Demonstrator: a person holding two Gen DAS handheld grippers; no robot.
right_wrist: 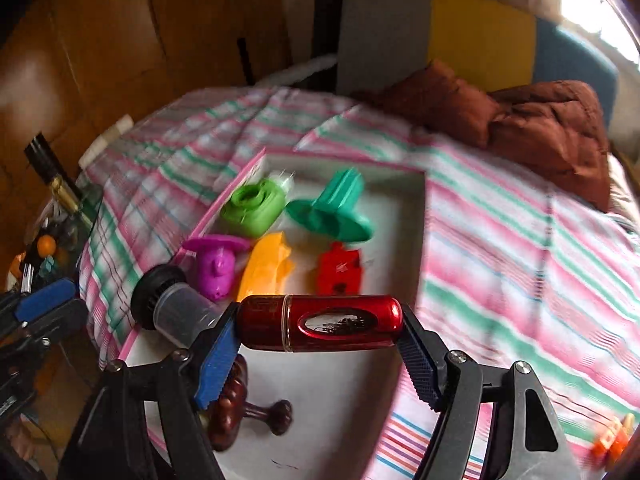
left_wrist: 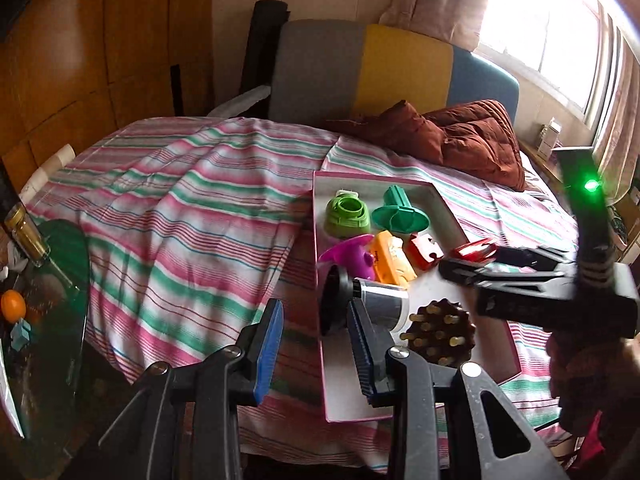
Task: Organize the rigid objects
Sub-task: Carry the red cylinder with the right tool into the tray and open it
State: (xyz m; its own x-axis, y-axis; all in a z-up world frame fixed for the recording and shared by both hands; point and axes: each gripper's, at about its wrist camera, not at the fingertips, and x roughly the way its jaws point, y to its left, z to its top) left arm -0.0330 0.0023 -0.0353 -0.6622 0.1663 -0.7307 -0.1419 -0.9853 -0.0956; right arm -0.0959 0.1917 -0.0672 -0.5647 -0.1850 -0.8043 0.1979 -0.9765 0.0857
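Tray (left_wrist: 448,208) — on striped bedspread (left_wrist: 180,216)

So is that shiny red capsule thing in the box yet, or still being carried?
Still carried. The right tongs grip the red capsule by its ends, above the white box, not resting in it.

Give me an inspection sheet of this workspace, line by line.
Surface: striped bedsheet under a pink-edged tray.
Job's things: red capsule held above the tray; in the tray a lime piece, teal piece, purple piece, orange piece, red block, grey cylinder, brown brush.
Clutter: orange item on the sheet.
Grippers: right gripper shut on the capsule; left gripper open.
Cables: nothing seen.
Surroundings: brown quilt, glass side table.
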